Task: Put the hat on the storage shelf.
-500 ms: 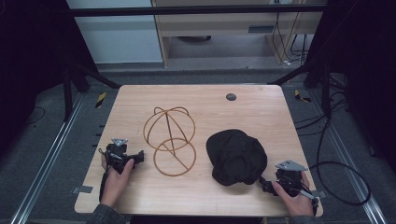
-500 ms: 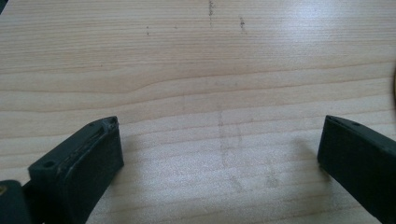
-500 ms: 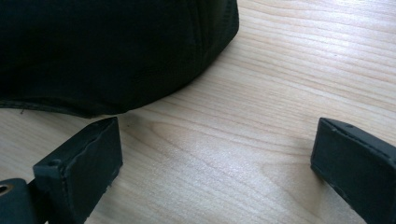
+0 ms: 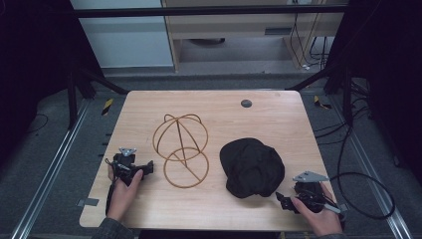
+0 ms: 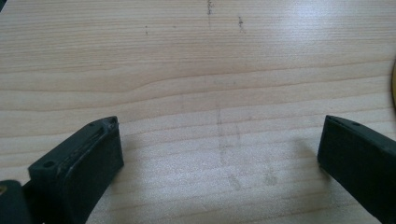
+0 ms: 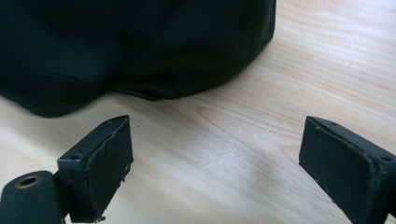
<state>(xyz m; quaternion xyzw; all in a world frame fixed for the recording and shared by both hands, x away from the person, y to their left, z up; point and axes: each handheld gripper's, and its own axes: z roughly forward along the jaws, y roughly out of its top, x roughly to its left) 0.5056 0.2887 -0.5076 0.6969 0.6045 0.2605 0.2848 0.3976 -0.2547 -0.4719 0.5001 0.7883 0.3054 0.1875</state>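
Cut off at the top and left edges of the right gripper view: black hat (image 6: 135,46), its near cloth blurred. Cut off at the 3 o'clock edge of the left gripper view: a sliver of wire stand (image 5: 394,88). Too small to identify in the high view: dark round spot (image 4: 246,103) on the table (image 4: 278,124) at 12 o'clock from the hat.

- The left gripper (image 5: 219,154) points over a pale wooden tabletop (image 5: 196,70), its two black jaws rising from the bottom corners and standing wide apart.
- Nothing lies between the jaws; bare wood with faint grey smudges shows there.
- Small dark marks sit on the wood far ahead of the jaws.
- A thin yellowish edge (image 5: 393,88) shows beyond the right-hand jaw, too cropped to identify.
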